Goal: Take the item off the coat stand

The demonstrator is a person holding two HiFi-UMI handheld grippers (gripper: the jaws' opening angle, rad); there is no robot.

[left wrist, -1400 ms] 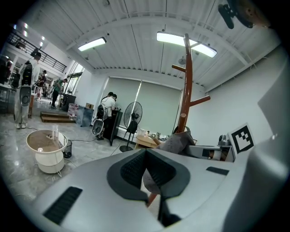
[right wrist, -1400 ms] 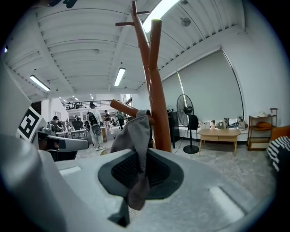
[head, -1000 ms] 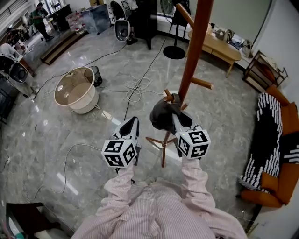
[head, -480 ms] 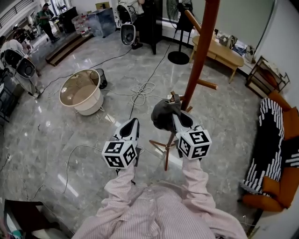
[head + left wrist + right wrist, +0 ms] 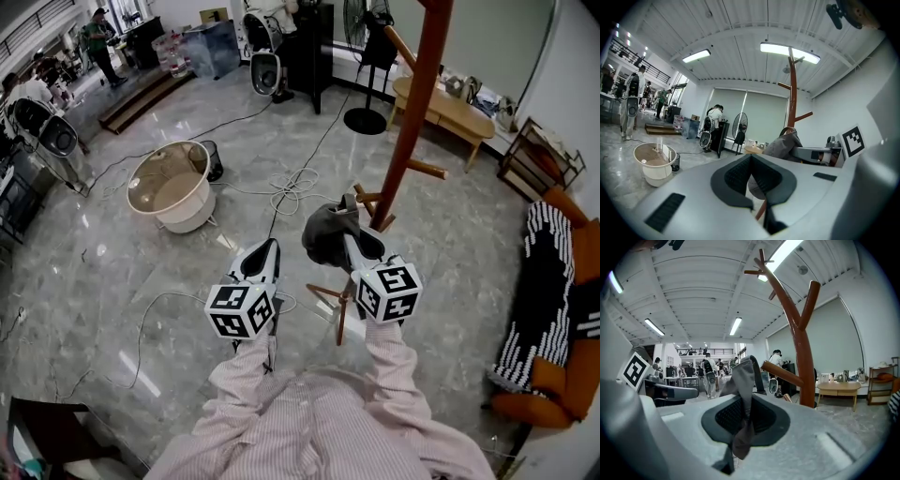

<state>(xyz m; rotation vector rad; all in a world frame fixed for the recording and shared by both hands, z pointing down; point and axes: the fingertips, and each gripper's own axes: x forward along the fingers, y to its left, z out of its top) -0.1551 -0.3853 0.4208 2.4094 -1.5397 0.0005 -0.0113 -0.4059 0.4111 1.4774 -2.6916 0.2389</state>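
Note:
A brown wooden coat stand (image 5: 412, 122) rises at the upper right of the head view, with short pegs low on its pole. A grey cap (image 5: 326, 234) hangs at the tip of one lower peg (image 5: 364, 199); whether it still rests on the peg I cannot tell. My right gripper (image 5: 349, 242) is shut on the cap. In the right gripper view the cap's cloth (image 5: 743, 380) is pinched between the pads of that gripper (image 5: 743, 420), with the stand (image 5: 801, 343) just behind. My left gripper (image 5: 265, 249) is held beside it, shut and empty (image 5: 751, 163).
A round beige tub (image 5: 173, 187) stands on the grey floor to the left, with cables (image 5: 295, 183) lying past it. A floor fan (image 5: 366, 56) and a wooden bench (image 5: 450, 98) stand behind the stand. An orange sofa with a striped cloth (image 5: 548, 281) fills the right edge.
In the head view the stand's pole has shifted to the right of the grippers, so the cap in my right gripper sits a little further from the pole. Both jaws stay as they were.

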